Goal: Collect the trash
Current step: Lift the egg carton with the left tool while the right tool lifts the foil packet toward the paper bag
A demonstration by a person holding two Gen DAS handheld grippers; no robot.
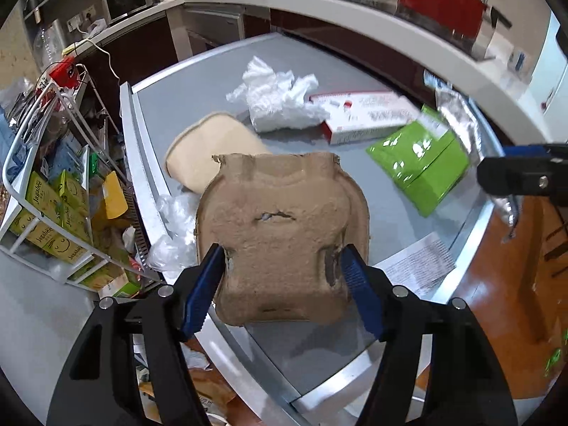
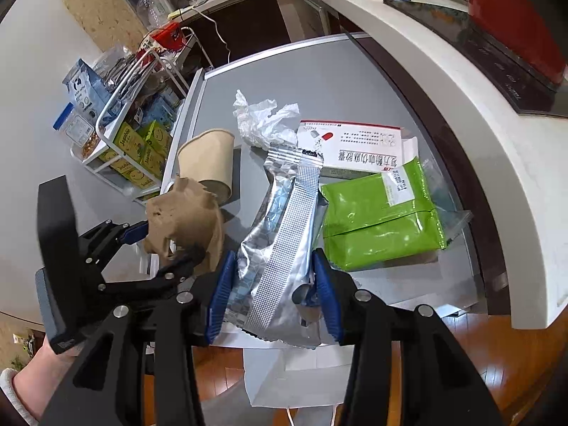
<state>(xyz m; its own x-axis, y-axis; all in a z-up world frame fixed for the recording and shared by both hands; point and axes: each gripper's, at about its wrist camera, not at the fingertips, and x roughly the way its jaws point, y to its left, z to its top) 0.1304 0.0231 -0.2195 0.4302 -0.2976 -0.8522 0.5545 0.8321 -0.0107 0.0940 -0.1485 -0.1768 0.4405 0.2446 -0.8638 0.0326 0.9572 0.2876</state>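
My left gripper (image 1: 282, 266) is shut on a brown pulp carton (image 1: 280, 223) and holds it above the grey table (image 1: 198, 85); the carton (image 2: 184, 213) and left gripper (image 2: 163, 245) also show at the left of the right wrist view. My right gripper (image 2: 273, 284) is shut on a silver foil wrapper (image 2: 280, 241) at the table's near edge. On the table lie a paper cup (image 2: 207, 159) on its side, crumpled clear plastic (image 2: 264, 120), a white medicine box (image 2: 355, 145) and a green packet (image 2: 380, 216).
A white wire rack (image 2: 117, 113) of snack boxes stands left of the table. A curved white counter (image 2: 461, 81) with a red pot (image 2: 514, 25) runs behind and to the right. A white paper bag (image 2: 294, 376) sits on the wooden floor below the right gripper.
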